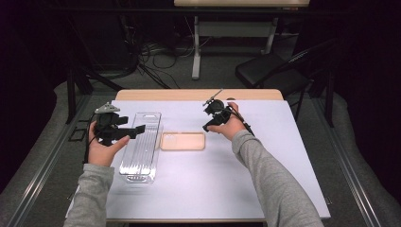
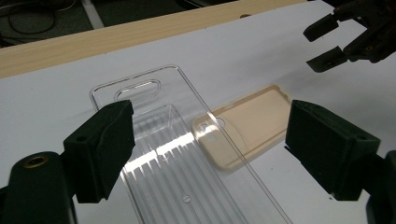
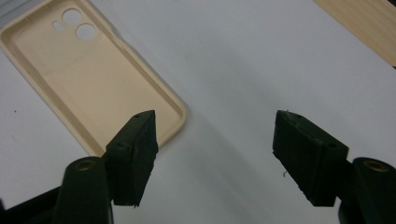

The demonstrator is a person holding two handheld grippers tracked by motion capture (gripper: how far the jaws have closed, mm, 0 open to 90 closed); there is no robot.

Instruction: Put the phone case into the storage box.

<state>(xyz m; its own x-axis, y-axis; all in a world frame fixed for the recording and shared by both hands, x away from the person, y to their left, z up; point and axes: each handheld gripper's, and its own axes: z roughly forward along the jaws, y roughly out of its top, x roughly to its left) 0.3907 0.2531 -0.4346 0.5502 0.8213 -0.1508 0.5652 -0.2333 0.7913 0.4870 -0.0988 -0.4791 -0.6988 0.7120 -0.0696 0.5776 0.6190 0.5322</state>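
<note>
Your desk [image 1: 265,156] has a pale sheet over its top, with a strip of bare wood showing along the far edge. On it, toward the left edge, lies a long clear plastic tray [image 1: 141,147], its length running from near you to the far side, with a ribbed floor and a slot-shaped handle hole at the far end. Just beside the tray's right rim, about midway between the far and near edges, a beige phone case [image 1: 183,141] lies flat with its open side up. In the left gripper view the case's end with the camera holes [image 3: 78,24] sits under the tray's clear rim, so the two overlap or touch there.

Your left gripper [image 1: 138,129] hangs over the tray's left rim, pointing right across it toward the case. Its jaws stand wide apart with nothing between them, and the tray and case show through the gap in its own view.

Your right gripper [image 1: 207,126] is just beyond the case's right end, above the sheet, aimed down and left at it. Its jaws are open at a middling width and empty. In the right gripper view the rounded corner of the case lies just behind one pad [image 3: 135,154], clear of it, while the other pad is over bare sheet.
</note>
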